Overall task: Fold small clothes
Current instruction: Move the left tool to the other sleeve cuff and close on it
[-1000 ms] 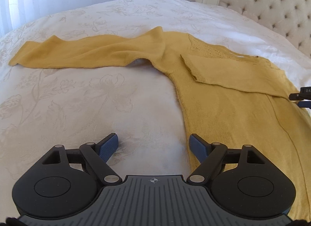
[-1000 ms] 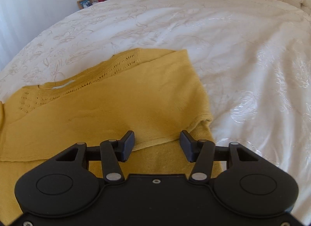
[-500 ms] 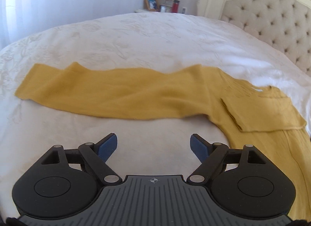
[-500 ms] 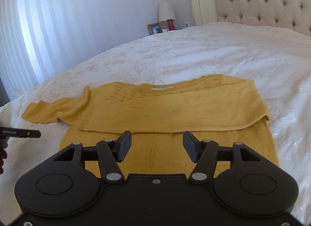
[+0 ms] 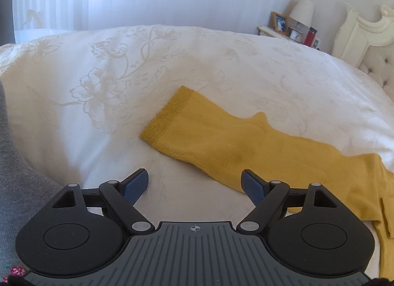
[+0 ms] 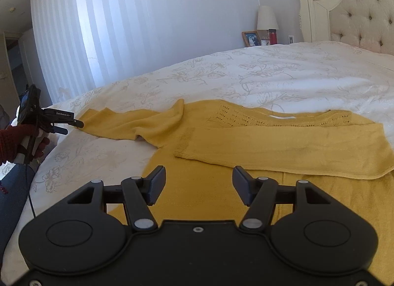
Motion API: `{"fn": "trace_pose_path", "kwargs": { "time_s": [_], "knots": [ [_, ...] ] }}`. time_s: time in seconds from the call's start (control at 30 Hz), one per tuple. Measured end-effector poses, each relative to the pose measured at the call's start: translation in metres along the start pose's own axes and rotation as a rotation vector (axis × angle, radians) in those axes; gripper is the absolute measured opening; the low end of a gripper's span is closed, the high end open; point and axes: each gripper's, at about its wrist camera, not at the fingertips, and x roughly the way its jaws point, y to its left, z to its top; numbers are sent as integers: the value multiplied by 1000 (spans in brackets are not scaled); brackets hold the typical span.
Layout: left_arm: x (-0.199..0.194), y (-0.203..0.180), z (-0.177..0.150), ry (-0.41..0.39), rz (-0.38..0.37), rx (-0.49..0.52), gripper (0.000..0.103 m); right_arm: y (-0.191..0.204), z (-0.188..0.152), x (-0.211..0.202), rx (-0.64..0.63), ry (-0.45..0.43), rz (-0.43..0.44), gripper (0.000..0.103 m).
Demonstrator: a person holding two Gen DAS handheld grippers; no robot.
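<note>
Your left gripper [image 5: 194, 185] stands with its jaws wide and nothing between them, hovering just short of the cuff [image 5: 167, 116] of the outstretched sleeve [image 5: 246, 148]; in the right wrist view its tips sit right at that cuff end, though contact cannot be confirmed. The yellow knit sweater [image 6: 246, 143] lies flat on the white floral bedspread [image 6: 270, 71], one sleeve extended to the left, the other sleeve [image 6: 290, 150] already laid across the body. Judged as light, soft and limp: it will drape and sag from any single pinch, and the loose knit will likely stretch if dragged. Take the extended sleeve at the ribbed cuff band, the firmest edge, and lift it clear before carrying it over. Your right gripper [image 6: 198, 187] is likewise spread wide and empty, above the lower body of the garment.
</note>
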Motion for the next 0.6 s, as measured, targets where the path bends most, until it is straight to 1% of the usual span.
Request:
{"fn": "trace_pose_path", "kwargs": {
  "time_s": [0.27, 0.47, 0.57, 0.6],
  "knots": [
    [26, 2, 21, -35, -25, -7, 82, 27, -2, 11, -93, 13, 27, 65],
    [38, 1, 26, -36, -38, 26, 82, 36, -4, 17, -96, 23, 37, 65],
    [42, 3, 24, -38, -51, 15, 82, 39, -5, 18, -99, 29, 39, 65],
    [41, 4, 23, -44, -52, 7, 79, 39, -6, 18, -98, 31, 40, 65]
  ]
}}
